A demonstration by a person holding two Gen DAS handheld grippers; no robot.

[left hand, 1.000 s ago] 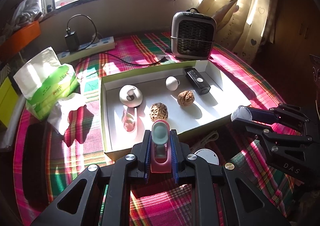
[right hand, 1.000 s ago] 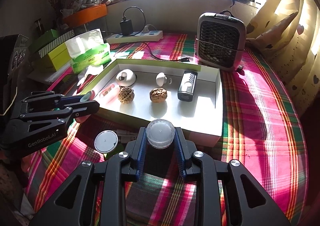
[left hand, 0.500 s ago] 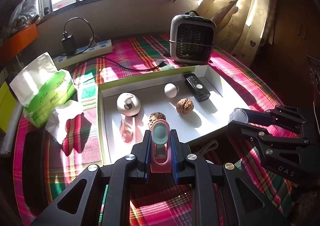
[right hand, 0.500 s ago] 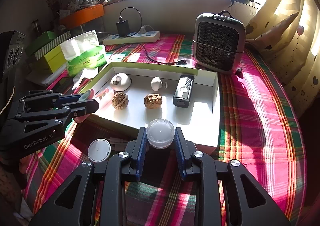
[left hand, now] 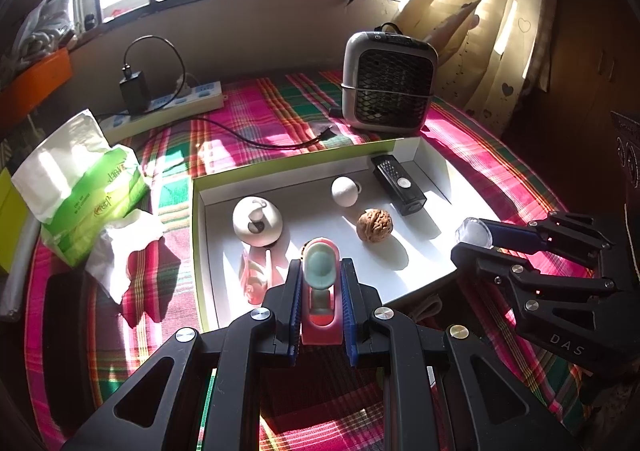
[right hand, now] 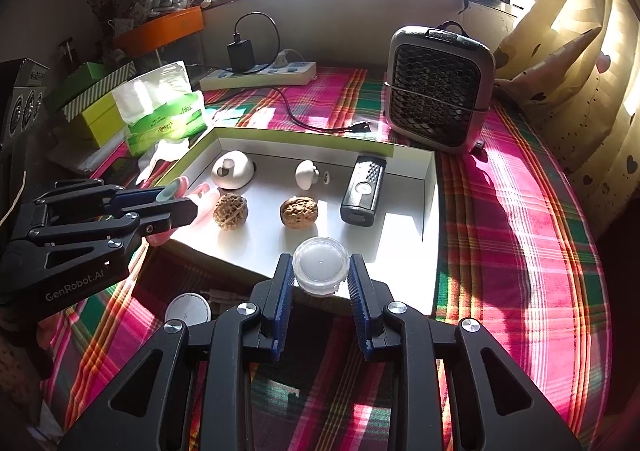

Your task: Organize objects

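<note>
A white shallow box [left hand: 430, 157] [right hand: 430, 211] lies on the plaid cloth. In it are two walnuts [right hand: 231, 211] [right hand: 299, 212], a black remote [left hand: 397, 184] [right hand: 363, 189], a white dome holder [left hand: 258, 221] [right hand: 233, 170], a small white knob [left hand: 345, 191] and a pink item [left hand: 251, 278]. My left gripper [left hand: 320, 283] is shut on a pink and teal tool [left hand: 320, 267] over the box's near left part. My right gripper [right hand: 320, 275] is shut on a clear round jar [right hand: 320, 265] [left hand: 474, 232] over the box's near edge.
A grey fan heater [left hand: 390, 81] [right hand: 436, 91] stands behind the box. A green tissue pack [left hand: 92, 191] and crumpled tissue [left hand: 124, 247] lie left. A power strip with charger [left hand: 168, 101] and cable is at the back. A white round lid [right hand: 188, 309] lies before the box.
Both grippers moved forward toward the box with their loads; the box and its contents now look closer. The grips have not changed.
</note>
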